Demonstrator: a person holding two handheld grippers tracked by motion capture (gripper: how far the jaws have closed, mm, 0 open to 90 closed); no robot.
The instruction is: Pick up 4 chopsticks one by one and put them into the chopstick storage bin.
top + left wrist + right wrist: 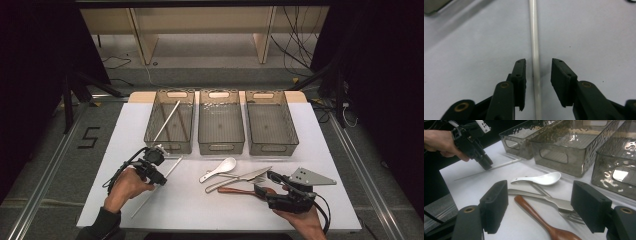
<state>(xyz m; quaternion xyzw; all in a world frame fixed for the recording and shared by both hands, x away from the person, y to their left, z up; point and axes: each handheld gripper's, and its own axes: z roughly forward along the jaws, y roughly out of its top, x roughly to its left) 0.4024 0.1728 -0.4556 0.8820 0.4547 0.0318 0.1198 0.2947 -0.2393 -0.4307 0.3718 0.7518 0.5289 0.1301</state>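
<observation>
Both hand-held grippers gape over a white table on grey floor.

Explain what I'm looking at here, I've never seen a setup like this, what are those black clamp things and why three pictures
A person at a white table holds a two-jaw gripper in each hand. One picture looks down from above; the other two come from small cameras riding on each gripper, looking along its black jaws.

Three grey see-through bins stand in a row at the far side; the left one already holds a white chopstick. In front lie a white spoon, a metal fork, a knife and a wooden spoon.

The left gripper has its jaws on either side of a second white chopstick on the table, with gaps showing, so nothing is gripped yet. The right gripper is open above the cutlery, holding nothing.
</observation>
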